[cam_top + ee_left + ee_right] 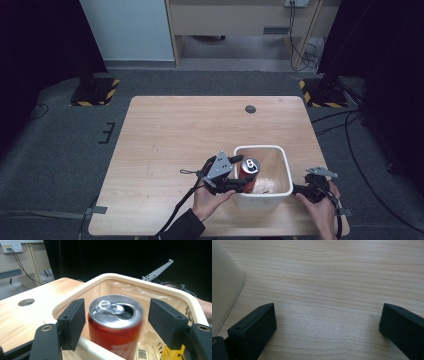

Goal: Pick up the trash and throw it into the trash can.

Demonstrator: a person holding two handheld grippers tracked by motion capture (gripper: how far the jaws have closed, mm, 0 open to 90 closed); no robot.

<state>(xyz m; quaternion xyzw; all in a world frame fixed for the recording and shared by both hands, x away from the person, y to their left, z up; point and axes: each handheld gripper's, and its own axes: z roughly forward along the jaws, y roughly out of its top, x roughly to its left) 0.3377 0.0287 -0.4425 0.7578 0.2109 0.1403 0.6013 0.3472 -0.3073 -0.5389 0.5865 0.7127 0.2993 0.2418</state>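
While we look down from the high view, our left claw (239, 176) hangs at the near-left rim of the white rectangular plastic bin (287, 167), with the red aluminium drink can (248, 171) standing upright inside the bin just past the claw tips. The left gripper view brings that closer: the can (113, 327), its silver top and pull tab facing up, sits between the two black jaws, with a gap on either side, so the left claw (117, 322) is released and presses on nothing. That view also shows a clear plastic liner with a barcode and a yellow scrap low in the bin, which from above reads as a pale crumpled heap beside the can. Our right claw (298, 189) lies low at the bin's near-right corner in the high view. Its own view shows the jaws spread wide over bare light wooden tabletop (332, 282), nothing between them, with the bin's white outer wall (223, 295) at the left edge.
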